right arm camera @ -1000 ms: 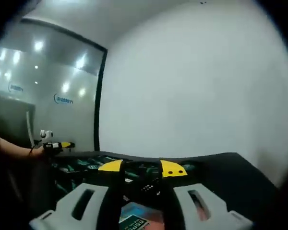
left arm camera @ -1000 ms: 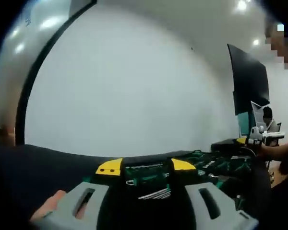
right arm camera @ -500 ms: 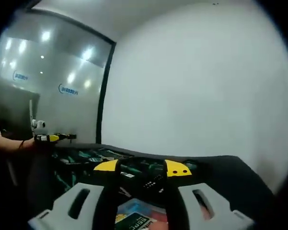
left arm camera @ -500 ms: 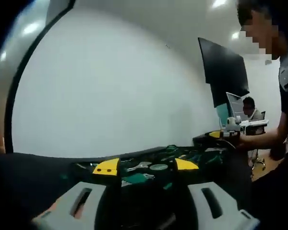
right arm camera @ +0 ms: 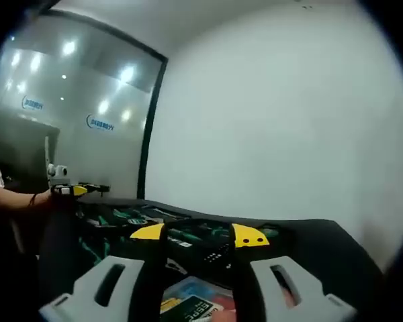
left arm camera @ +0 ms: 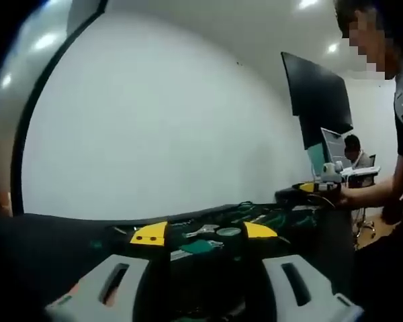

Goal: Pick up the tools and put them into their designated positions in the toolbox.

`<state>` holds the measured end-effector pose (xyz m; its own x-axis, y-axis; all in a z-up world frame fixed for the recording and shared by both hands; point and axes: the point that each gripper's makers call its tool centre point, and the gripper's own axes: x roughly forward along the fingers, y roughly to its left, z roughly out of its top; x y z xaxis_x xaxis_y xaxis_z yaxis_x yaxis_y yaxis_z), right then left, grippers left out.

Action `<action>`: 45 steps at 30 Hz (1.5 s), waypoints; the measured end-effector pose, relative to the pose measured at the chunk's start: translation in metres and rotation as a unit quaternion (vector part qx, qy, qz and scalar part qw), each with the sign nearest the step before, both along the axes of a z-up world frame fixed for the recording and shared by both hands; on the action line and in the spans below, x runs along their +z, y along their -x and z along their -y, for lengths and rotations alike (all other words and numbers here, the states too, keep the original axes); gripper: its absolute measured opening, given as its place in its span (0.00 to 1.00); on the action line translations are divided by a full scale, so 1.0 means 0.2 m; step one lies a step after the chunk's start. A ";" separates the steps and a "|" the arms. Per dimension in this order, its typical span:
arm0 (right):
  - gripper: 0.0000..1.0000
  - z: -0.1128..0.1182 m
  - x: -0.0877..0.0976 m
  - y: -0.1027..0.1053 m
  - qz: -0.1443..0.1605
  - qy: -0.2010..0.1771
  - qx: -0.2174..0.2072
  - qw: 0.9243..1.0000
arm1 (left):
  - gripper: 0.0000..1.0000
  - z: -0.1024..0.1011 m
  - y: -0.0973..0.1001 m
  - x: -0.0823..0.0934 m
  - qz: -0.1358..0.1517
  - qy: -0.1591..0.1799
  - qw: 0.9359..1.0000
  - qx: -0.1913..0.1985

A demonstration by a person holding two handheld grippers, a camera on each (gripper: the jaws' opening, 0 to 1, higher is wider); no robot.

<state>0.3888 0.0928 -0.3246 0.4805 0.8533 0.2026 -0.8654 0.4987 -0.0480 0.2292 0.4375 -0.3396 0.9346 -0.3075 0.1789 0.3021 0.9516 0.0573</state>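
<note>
Barely shifted from half a second earlier — both tools, left tool (left arm camera: 203,233) and right tool (right arm camera: 196,233), spread and empty, low over desk (left arm camera: 47,235), green-handled tools (left arm camera: 208,236) scattered just ahead of left.

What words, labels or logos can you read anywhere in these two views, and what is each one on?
No text can be read for certain.
Blue logo lettering on the glass wall, right gripper view: too blurred.
A second blue logo on the same glass: too blurred.
White lettering on the printed card between the right gripper's jaws: too blurred and cut off.
</note>
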 end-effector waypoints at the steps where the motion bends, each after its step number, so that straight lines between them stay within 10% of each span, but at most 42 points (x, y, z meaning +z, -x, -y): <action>1: 0.34 0.00 -0.01 -0.01 -0.003 0.001 -0.002 1.000 | 0.36 0.00 0.00 0.00 -0.001 0.000 1.000 0.001; 45: 0.32 0.01 -0.04 -0.04 -0.011 0.011 -0.008 1.000 | 0.36 -0.02 0.04 0.04 0.011 0.032 0.999 0.008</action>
